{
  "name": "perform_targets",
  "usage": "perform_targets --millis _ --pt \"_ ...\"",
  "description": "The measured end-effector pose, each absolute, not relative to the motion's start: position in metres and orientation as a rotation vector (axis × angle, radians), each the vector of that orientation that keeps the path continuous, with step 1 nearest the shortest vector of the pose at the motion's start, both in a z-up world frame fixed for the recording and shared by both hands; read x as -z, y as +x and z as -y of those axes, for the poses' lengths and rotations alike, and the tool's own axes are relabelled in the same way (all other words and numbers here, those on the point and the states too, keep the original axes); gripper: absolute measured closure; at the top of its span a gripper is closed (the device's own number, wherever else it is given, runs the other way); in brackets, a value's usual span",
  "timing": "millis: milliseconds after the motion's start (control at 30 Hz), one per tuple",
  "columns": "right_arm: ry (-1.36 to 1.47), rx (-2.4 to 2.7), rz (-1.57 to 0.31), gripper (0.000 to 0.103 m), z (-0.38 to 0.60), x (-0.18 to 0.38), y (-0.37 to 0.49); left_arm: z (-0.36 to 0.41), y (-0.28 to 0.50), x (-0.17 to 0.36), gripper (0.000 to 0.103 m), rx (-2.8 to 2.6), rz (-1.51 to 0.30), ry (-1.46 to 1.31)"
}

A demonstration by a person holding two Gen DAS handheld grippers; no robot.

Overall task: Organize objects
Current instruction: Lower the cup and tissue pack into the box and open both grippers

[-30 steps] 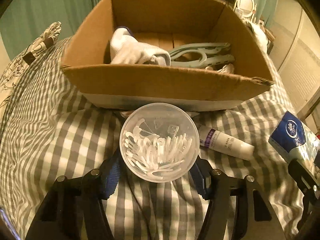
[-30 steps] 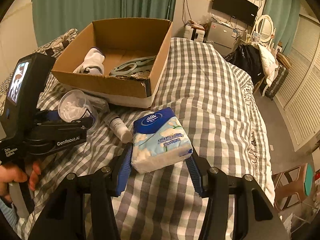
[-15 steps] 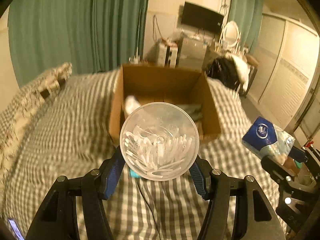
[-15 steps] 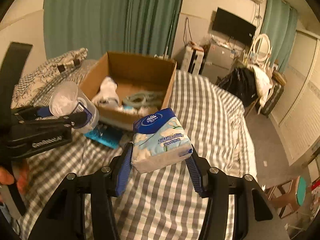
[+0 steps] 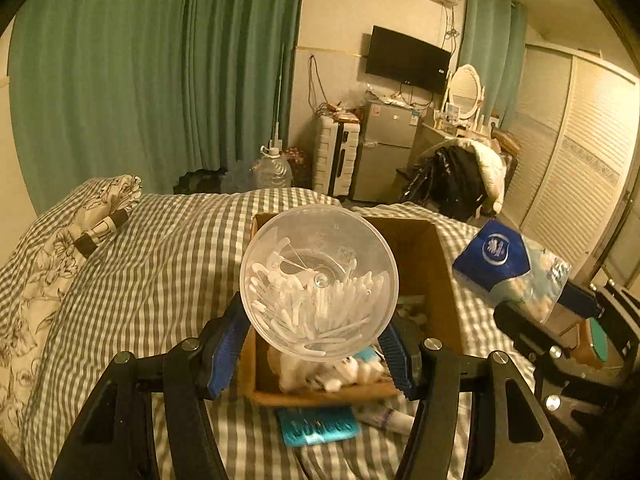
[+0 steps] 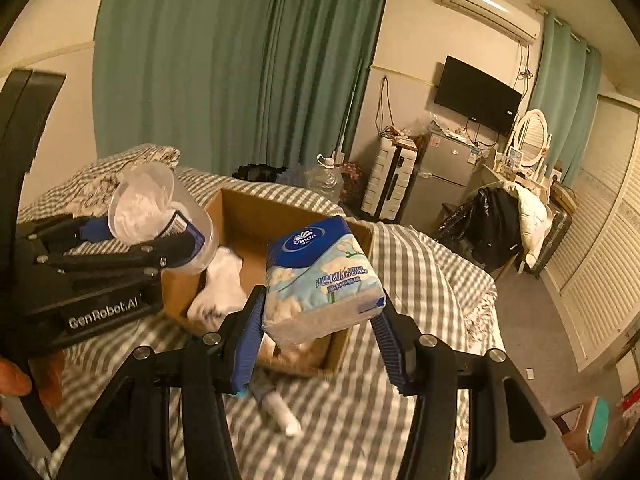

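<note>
My left gripper (image 5: 318,346) is shut on a clear plastic tub of floss picks (image 5: 319,283) and holds it in the air above the open cardboard box (image 5: 440,280) on the checked bed. My right gripper (image 6: 318,336) is shut on a blue tissue pack (image 6: 320,276), also held high over the box (image 6: 248,216). The tissue pack shows at the right of the left wrist view (image 5: 508,268), the tub at the left of the right wrist view (image 6: 160,216). White cloth (image 6: 222,284) lies inside the box.
A teal packet (image 5: 316,426) and a white tube (image 5: 386,416) lie on the checked bedcover (image 5: 160,264) in front of the box; the tube also shows in the right wrist view (image 6: 282,414). A patterned pillow (image 5: 48,248) is at the left. A stool (image 6: 588,428) stands beside the bed.
Both grippers have risen from the bed with their loads and now hang well above the box. The box looks smaller and lower in both views.
</note>
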State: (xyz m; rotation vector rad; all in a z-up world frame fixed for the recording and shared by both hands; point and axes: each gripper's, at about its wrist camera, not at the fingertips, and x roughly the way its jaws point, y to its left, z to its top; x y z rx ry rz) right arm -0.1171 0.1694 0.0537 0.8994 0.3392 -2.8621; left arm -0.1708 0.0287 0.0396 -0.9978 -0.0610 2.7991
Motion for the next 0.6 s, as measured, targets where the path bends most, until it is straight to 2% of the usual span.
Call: perform_targets --millis 167,333,367,467,600 --pt "0.949 2.861 -0.329 0.052 -0.169 -0.036 -0.167 -0.038 -0.202 -0.017 0.04 -2.771 -0.006 -1.037" --pt "1.013 2.835 -0.284 0.051 -0.169 -0.01 -0.206 -0.037 -0.222 0.006 0.038 -2.725 0.025 -1.074" --pt "1.005 2.836 -0.261 0.048 -0.171 -0.006 -0.21 -0.037 -0.222 0.008 0.035 -2.735 0.018 -1.064" --pt "0.979 2.841 -0.201 0.03 -0.176 -0.003 -0.21 -0.033 -0.216 0.007 0.013 -2.777 -0.009 -1.046" --pt "0.933 2.87 -0.185 0.028 -0.185 -0.015 -0.198 -0.025 -0.197 -0.006 0.01 -2.786 0.003 -1.021"
